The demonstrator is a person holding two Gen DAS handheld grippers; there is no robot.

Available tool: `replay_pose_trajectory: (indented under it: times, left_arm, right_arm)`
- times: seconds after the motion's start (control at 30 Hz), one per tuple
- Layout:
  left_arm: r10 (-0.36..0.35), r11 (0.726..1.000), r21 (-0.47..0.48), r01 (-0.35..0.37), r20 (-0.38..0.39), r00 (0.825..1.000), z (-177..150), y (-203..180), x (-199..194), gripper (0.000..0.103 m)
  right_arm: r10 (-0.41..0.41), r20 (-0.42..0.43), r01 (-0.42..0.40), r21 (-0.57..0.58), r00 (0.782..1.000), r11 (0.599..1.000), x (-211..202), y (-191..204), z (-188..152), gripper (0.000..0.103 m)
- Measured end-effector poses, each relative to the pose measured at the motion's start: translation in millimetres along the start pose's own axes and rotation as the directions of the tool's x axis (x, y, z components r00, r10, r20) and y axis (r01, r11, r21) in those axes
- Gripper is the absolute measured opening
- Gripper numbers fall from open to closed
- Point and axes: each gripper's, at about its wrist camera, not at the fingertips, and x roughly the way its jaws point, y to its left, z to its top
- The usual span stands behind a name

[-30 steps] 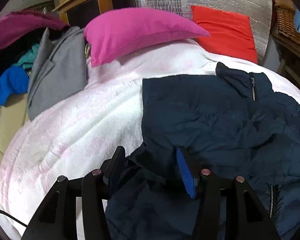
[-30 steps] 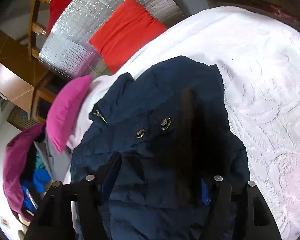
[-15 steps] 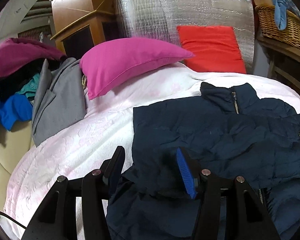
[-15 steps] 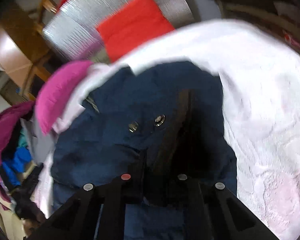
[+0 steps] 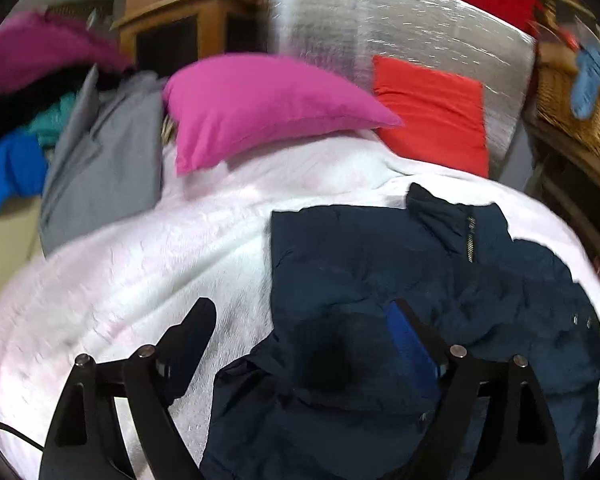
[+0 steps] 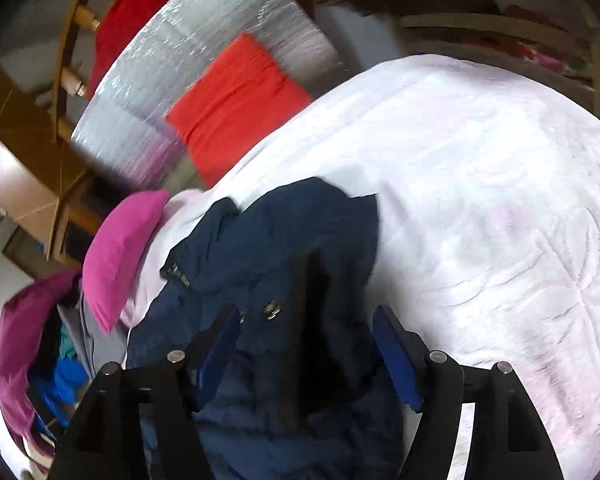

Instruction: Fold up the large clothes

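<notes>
A navy jacket (image 5: 400, 280) lies crumpled on a white blanket (image 5: 140, 280), collar toward 12 o'clock. The left gripper (image 5: 304, 340) and right gripper (image 6: 306, 344) hover over it, fingers spread wide, holding nothing. A pink pillow (image 5: 260, 104) sits at 11 o'clock, a red cushion (image 5: 432, 112) at 1.

Both wrist cameras look forward along their fingers, low and close over the bed (image 5: 132, 280) — the right view rolled sideways. Both share the navy jacket (image 5: 360, 264), pink pillow (image 5: 260, 104) and red cushion (image 6: 236, 108).
</notes>
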Motion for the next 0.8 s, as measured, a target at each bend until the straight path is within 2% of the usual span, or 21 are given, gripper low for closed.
replay_pose_trajectory:
  times: [0.17,0.3,0.33,0.37,0.4,0.47,0.5,0.57,0.67,0.73,0.8]
  left_arm:
    - [-0.072,0.991,-0.122,0.060,-0.096,0.993,-4.8,18.7,26.7,0.088]
    - [-0.127,0.985,-0.130,0.111,-0.127,0.984,-11.1,12.3,35.4,0.087]
    - [-0.129,0.986,-0.119,0.114,-0.129,0.983,-11.9,9.9,35.9,0.084]
    - [-0.133,0.988,-0.101,0.120,-0.133,0.982,-12.5,5.9,36.8,0.069]
    - [-0.138,0.988,-0.088,0.127,-0.141,0.980,-12.6,3.3,38.0,0.050]
    - [-0.116,0.992,-0.064,0.107,-0.156,0.981,-14.4,-0.4,41.9,0.041]
    - [-0.105,0.994,-0.059,0.097,-0.155,0.982,-14.6,-0.3,42.8,0.032]
    - [-0.089,0.994,-0.074,0.078,-0.150,0.985,-13.8,3.7,40.5,0.022]
    - [-0.092,0.992,-0.102,0.078,-0.144,0.985,-11.5,12.7,37.2,0.019]
    - [-0.054,0.996,-0.082,0.040,-0.181,0.982,-15.5,13.5,45.0,0.020]
    - [-0.052,0.996,-0.084,0.036,-0.194,0.980,-19.3,14.5,49.4,0.021]
  right_arm:
    - [-0.006,-0.096,0.010,0.043,0.995,0.999,28.7,-12.0,2.5,0.072]
    - [-0.012,-0.159,0.014,0.014,0.987,1.000,50.7,-5.3,-3.8,0.076]
    - [-0.014,-0.161,0.014,0.001,0.987,1.000,52.1,-3.0,-5.8,0.076]
    - [-0.023,-0.169,0.018,-0.034,0.985,0.999,54.2,3.5,-8.4,0.075]
    - [-0.034,-0.170,0.023,-0.063,0.985,0.998,53.9,7.6,-11.1,0.064]
    - [-0.077,-0.150,0.052,-0.159,0.986,0.986,52.0,21.9,-16.9,0.046]
    - [-0.100,-0.132,0.072,-0.207,0.986,0.976,49.6,28.5,-19.1,0.036]
    - [-0.119,-0.096,0.090,-0.269,0.988,0.959,43.1,38.3,-22.5,0.030]
    - [-0.112,-0.035,0.097,-0.292,0.993,0.951,29.2,43.7,-21.5,0.029]
    - [-0.124,-0.037,0.108,-0.298,0.992,0.948,33.3,39.1,-21.5,0.029]
    - [-0.171,-0.062,0.145,-0.299,0.983,0.943,47.7,30.3,-24.4,0.029]
